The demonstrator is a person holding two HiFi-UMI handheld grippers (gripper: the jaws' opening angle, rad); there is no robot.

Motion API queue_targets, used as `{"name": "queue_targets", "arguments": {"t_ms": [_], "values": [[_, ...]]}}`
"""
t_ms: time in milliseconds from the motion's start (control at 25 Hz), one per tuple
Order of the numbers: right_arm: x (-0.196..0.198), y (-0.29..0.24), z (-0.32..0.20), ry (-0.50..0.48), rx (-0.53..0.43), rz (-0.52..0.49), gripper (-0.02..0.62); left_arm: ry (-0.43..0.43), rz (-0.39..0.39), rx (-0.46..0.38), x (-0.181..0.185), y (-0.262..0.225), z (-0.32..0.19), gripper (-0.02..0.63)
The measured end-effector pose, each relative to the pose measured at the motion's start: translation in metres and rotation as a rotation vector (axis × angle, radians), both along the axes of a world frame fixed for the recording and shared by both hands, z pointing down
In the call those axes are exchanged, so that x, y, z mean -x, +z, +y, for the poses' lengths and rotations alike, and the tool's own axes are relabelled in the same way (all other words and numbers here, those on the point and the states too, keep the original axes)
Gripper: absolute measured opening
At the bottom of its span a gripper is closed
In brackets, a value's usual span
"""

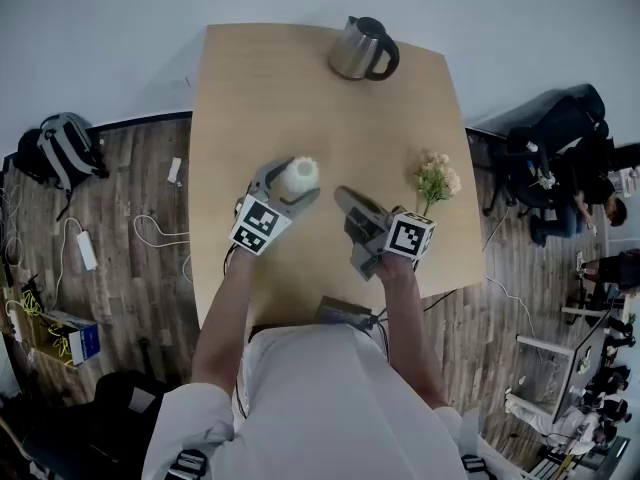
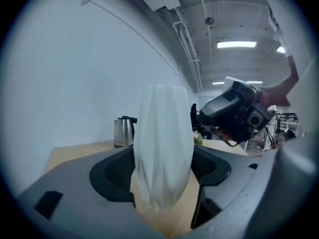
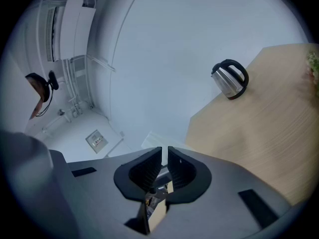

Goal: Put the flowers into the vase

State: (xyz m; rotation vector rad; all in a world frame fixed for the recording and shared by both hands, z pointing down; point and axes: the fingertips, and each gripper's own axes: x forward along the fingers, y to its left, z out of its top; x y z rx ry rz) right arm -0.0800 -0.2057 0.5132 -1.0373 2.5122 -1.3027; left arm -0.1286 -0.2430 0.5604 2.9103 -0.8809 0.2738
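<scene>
A white ribbed vase stands upright between the jaws of my left gripper, which is shut on it over the middle of the wooden table. In the left gripper view the vase fills the gap between both pads, its base just above the tabletop. A small bunch of pale pink flowers with green leaves lies near the table's right edge. My right gripper hovers just left of the flowers, jaws shut with nothing in them. It also shows in the left gripper view.
A steel kettle with a black handle stands at the table's far edge, also visible as the kettle. A backpack and cables lie on the floor to the left. Chairs and people are off to the right.
</scene>
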Motion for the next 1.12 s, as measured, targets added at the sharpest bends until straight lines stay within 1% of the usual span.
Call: {"name": "queue_targets", "arguments": {"t_ms": [200, 400, 520, 640, 760, 920, 1040, 1120], "values": [[-0.043, -0.009, 0.012, 0.030, -0.020, -0.032, 0.025, 0.030, -0.003, -0.009, -0.042, -0.011, 0.014, 0.347], [-0.107, -0.016, 0.026, 0.084, -0.051, -0.082, 0.025, 0.072, -0.002, -0.008, -0.100, -0.017, 0.036, 0.347], [-0.143, -0.027, 0.034, 0.102, -0.083, -0.109, 0.025, 0.084, -0.003, 0.012, -0.134, -0.019, 0.049, 0.347], [-0.179, -0.024, 0.044, 0.133, -0.073, -0.138, 0.025, 0.095, -0.001, 0.023, -0.166, -0.023, 0.063, 0.347], [-0.212, -0.022, 0.055, 0.150, -0.074, -0.161, 0.025, 0.103, -0.016, 0.023, -0.195, -0.025, 0.076, 0.347], [-0.252, -0.019, 0.068, 0.170, -0.084, -0.190, 0.025, 0.100, -0.038, 0.019, -0.227, -0.028, 0.093, 0.347], [-0.274, -0.029, 0.075, 0.165, -0.138, -0.225, 0.025, 0.096, -0.047, 0.022, -0.247, -0.029, 0.104, 0.347], [-0.288, -0.029, 0.079, 0.175, -0.145, -0.244, 0.025, 0.098, -0.055, 0.025, -0.258, -0.028, 0.111, 0.347]]}}
